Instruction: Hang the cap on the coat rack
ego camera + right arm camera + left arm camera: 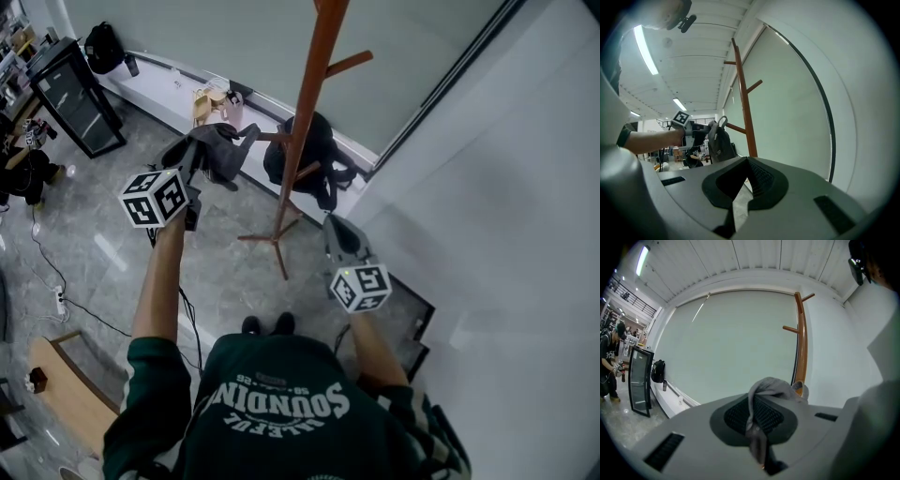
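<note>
- Fingers (771, 417) of the left gripper (199, 157) pinch a soft grey fabric cap (774, 384), raised just beside a side peg of the tall brown wooden coat rack (314, 84).
- Right gripper (333, 225) hangs lower, right of the pole, jaws pressed together on nothing.
- Black backpack (317, 155) hangs on the rack's far side.

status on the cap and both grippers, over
Left gripper shut on cap, near a low peg of coat rack. Right gripper shut, empty. Black backpack hangs on its far side.
</note>
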A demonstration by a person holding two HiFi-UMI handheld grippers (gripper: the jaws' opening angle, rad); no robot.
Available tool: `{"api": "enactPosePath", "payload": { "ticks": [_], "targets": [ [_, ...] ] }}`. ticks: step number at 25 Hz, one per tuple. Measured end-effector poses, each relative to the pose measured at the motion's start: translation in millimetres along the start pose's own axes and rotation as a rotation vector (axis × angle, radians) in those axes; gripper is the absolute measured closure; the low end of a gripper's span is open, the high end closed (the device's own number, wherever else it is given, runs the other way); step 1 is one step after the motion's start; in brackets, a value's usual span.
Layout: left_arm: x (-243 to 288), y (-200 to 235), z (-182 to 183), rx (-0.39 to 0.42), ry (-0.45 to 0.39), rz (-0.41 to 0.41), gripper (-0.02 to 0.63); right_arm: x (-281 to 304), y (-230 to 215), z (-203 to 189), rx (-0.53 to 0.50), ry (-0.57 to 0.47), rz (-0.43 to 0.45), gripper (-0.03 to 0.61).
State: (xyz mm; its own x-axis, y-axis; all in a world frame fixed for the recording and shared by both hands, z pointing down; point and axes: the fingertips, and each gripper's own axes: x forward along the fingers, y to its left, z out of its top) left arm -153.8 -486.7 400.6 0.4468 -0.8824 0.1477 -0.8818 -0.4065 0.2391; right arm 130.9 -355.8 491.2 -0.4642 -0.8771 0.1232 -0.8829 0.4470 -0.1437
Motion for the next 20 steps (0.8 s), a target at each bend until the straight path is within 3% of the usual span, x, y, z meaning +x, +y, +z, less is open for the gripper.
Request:
{"api": "enactPosePath", "payload": {
  "ticks": [20],
  "targets": [
    [32.8,-28.5,-33.1,-0.001,0.049,-0.085,0.603,-25.9,-17.0,-7.1,0.018,0.019,-0.088,0.580]
  ]
}}
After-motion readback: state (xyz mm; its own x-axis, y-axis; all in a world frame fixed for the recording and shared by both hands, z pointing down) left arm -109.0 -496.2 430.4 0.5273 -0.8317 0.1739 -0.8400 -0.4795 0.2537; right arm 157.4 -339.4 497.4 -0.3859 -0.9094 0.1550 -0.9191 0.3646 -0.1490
